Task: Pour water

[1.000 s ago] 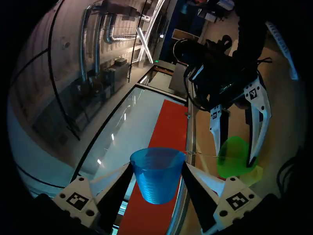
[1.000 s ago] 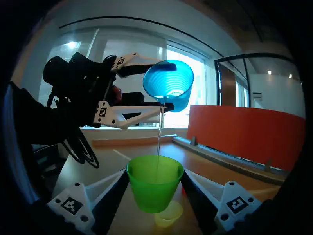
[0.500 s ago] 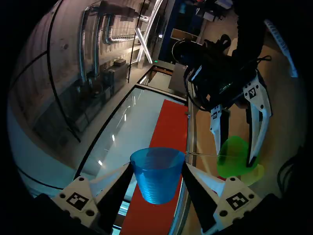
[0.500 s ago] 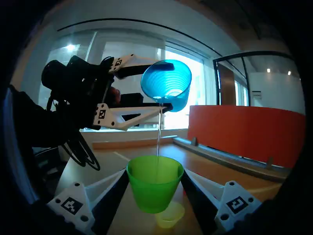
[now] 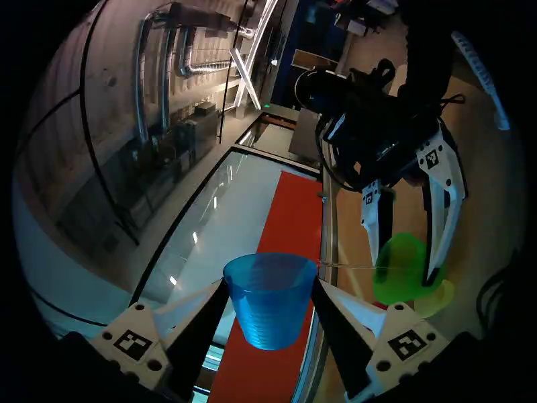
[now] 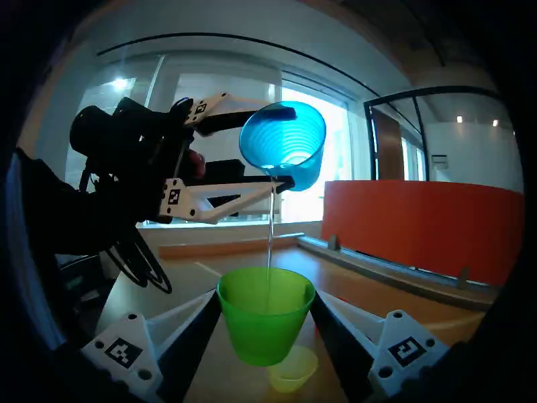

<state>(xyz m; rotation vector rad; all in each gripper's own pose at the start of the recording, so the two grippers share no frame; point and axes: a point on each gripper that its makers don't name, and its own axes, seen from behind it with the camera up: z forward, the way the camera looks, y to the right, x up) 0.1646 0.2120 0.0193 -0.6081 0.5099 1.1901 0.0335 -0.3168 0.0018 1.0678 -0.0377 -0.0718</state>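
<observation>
In the left gripper view my left gripper [image 5: 270,305] is shut on a blue cup [image 5: 270,299], which is tipped on its side. Farther off there, my right gripper [image 5: 405,265] is shut on a green cup [image 5: 401,270]. In the right gripper view the green cup [image 6: 265,314] stands upright between my right gripper's [image 6: 265,322] fingers. Above it the blue cup [image 6: 283,144] hangs tilted in the left gripper [image 6: 268,144], and a thin stream of water [image 6: 270,235] falls from its lip into the green cup.
A small yellow cup [image 6: 292,369] sits on the wooden table [image 6: 376,295] just below the green cup, and shows as a yellow cup [image 5: 435,295] beside it. A red partition [image 6: 429,225] runs along the table's right. A person's dark sleeve [image 6: 54,215] holds the left gripper.
The tilted blue cup has drifted slightly left in the right gripper view. Water keeps streaming into the green cup, which stays put.
</observation>
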